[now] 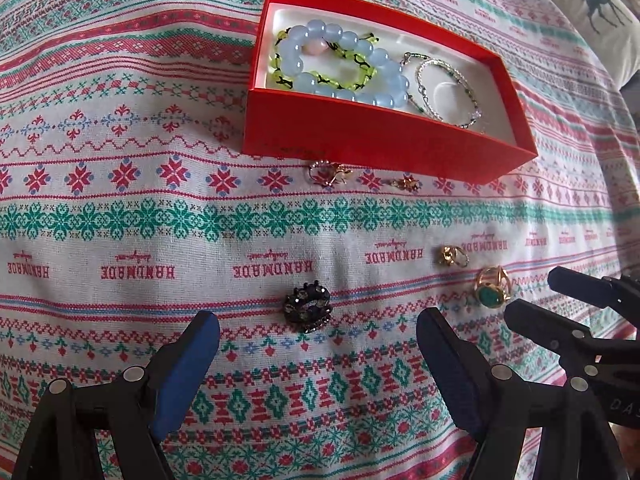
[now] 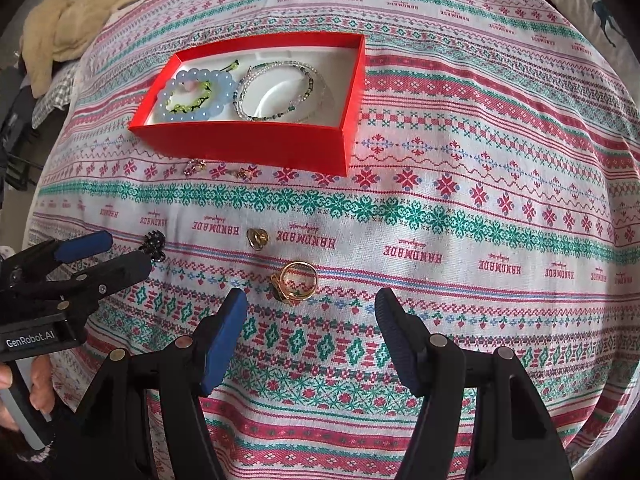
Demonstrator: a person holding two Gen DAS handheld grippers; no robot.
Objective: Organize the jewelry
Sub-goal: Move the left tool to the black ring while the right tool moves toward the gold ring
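Observation:
A red box (image 1: 360, 142) (image 2: 248, 140) with a white lining holds a pale blue bead bracelet (image 1: 340, 60) (image 2: 196, 96), a green bead bracelet (image 1: 320, 68) and thin bangles (image 1: 444, 88) (image 2: 280, 92). On the patterned cloth lie a black ring (image 1: 308, 307) (image 2: 155, 245), a gold ring with a green stone (image 1: 491, 292) (image 2: 294, 280), a small gold ring (image 1: 454, 256) (image 2: 257, 237) and small gold pieces (image 1: 330, 174) (image 2: 196, 168) by the box front. My left gripper (image 1: 318, 344) (image 2: 120, 252) hangs open just short of the black ring. My right gripper (image 2: 312, 316) (image 1: 536, 300) is open just short of the green-stone ring.
The patterned tablecloth (image 1: 160, 240) (image 2: 480, 200) covers the whole surface. A beige cloth (image 2: 80, 12) lies at the far left and a cushion with a deer print (image 1: 600, 12) at the far right. A hand (image 2: 24, 392) holds the left gripper's handle.

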